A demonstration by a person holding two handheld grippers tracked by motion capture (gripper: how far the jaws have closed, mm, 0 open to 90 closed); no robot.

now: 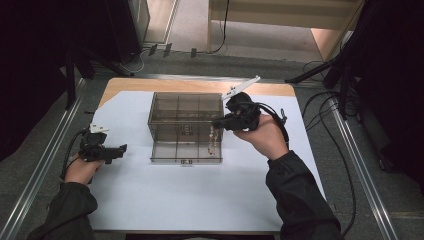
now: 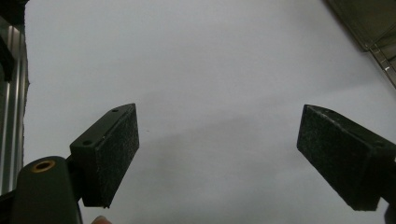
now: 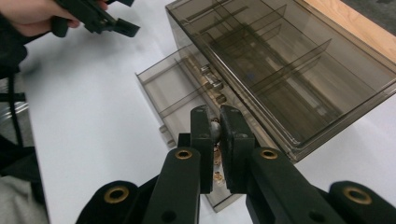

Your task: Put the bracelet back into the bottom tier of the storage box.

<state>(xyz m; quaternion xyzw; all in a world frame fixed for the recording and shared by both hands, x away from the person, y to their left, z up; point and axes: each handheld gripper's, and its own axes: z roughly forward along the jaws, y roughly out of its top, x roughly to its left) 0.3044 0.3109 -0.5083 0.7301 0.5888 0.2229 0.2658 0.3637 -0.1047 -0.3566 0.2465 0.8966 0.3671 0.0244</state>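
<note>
We hold the right claw [image 3: 215, 135] over the open drawer [image 3: 173, 93] of the smoky plastic box [image 1: 185, 112], with its jaws pinched on a small pale bead chain [image 1: 214, 139] that hangs down into the drawer's right-hand compartment, at about 3 o'clock from the box's centre in the high view. In the right gripper view a bead sits squeezed between the pads and more beads trail beneath it. Our left claw [image 1: 119, 149] rests on the worktop [image 1: 165, 200] at about 9 o'clock of the box, jaws spread wide with nothing between them. The risks we judge from here: the grip is on a single bead, so the chain could slip out or swing and land across a divider rather than inside one compartment. The loose end might also catch the drawer's rim as we lower it. And nothing steadies the box, so a nudge from the right claw could shift it or push the drawer.
</note>
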